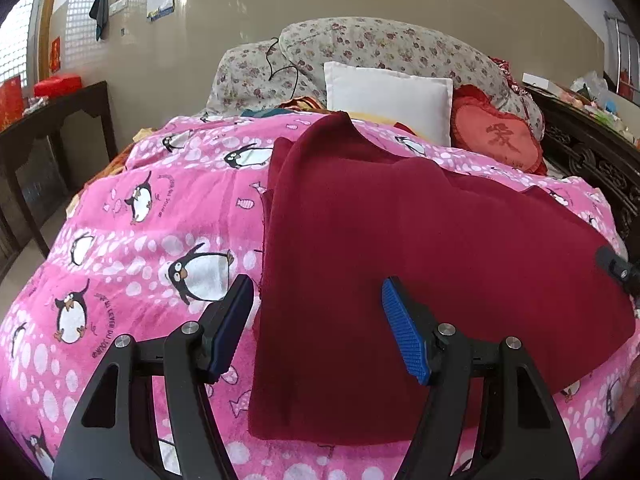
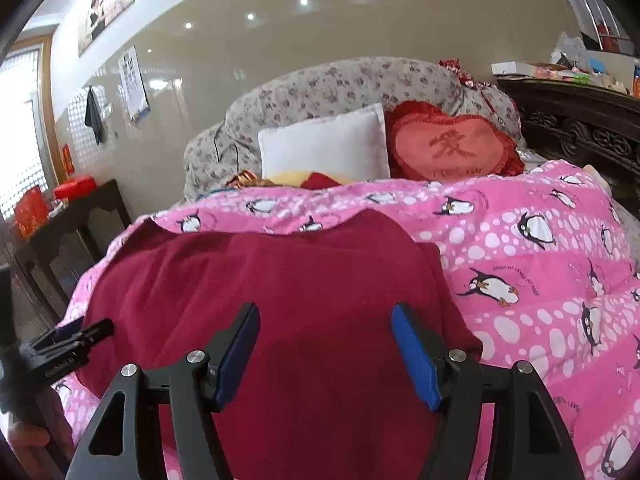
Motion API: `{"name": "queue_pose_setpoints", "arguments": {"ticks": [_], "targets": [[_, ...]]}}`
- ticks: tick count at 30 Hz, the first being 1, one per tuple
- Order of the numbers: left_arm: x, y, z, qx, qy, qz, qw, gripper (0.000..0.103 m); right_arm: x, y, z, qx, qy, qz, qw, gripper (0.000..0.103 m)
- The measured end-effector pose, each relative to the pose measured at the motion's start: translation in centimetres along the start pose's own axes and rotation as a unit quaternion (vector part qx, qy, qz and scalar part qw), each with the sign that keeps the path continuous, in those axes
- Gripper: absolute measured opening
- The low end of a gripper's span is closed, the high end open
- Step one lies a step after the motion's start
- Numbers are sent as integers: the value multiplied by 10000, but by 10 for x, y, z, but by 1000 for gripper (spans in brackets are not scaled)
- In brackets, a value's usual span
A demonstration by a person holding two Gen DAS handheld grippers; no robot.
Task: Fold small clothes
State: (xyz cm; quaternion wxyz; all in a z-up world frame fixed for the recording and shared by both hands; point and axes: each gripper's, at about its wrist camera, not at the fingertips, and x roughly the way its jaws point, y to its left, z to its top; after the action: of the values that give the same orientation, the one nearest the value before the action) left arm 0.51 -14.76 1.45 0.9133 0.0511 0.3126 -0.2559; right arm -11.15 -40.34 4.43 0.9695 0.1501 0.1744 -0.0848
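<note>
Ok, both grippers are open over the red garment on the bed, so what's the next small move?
Probably lower both and pinch the near hem. The dark red garment lies flat on the pink penguin quilt; the left gripper straddles its left edge and the right gripper hangs over its right part, both open and holding nothing.

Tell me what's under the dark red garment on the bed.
The dark red garment lies spread on a pink penguin blanket, which shows all around its edges. Whatever lies beneath the blanket, or inside the garment's own layers, is covered and cannot be seen.
</note>
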Motion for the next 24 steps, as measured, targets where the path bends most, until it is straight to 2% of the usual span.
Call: {"name": "queue_pose_setpoints", "arguments": {"ticks": [3, 5, 9, 12, 15, 20, 22, 24], "targets": [[-1, 8, 2, -125, 113, -169, 9997, 67, 1, 6, -1, -192, 94, -102, 9997, 69], [-4, 18, 4, -300, 193, -318, 9989, 67, -1, 13, 2, -169, 196, -12, 9997, 69], [-12, 47, 6, -974, 268, -523, 9935, 67, -4, 40, 22, 64, 301, 772, 9965, 75], [-15, 63, 3, -1373, 392, -611, 9879, 67, 25, 85, 41, -46, 986, 1213, 9877, 75], [-9, 72, 2, -1538, 591, -630, 9843, 67, 58, 131, 58, -80, 1349, 1582, 9781, 76], [-3, 81, 0, -1772, 745, -821, 9779, 67, 110, 205, 66, -527, 1899, 1669, 9661, 76], [0, 83, -3, -1815, 856, -872, 9758, 67, 128, 233, 65, -856, 2030, 1474, 9642, 77], [3, 86, -4, -1883, 912, -907, 9737, 69, 144, 255, 61, -1312, 2190, 1090, 9607, 78]]}}
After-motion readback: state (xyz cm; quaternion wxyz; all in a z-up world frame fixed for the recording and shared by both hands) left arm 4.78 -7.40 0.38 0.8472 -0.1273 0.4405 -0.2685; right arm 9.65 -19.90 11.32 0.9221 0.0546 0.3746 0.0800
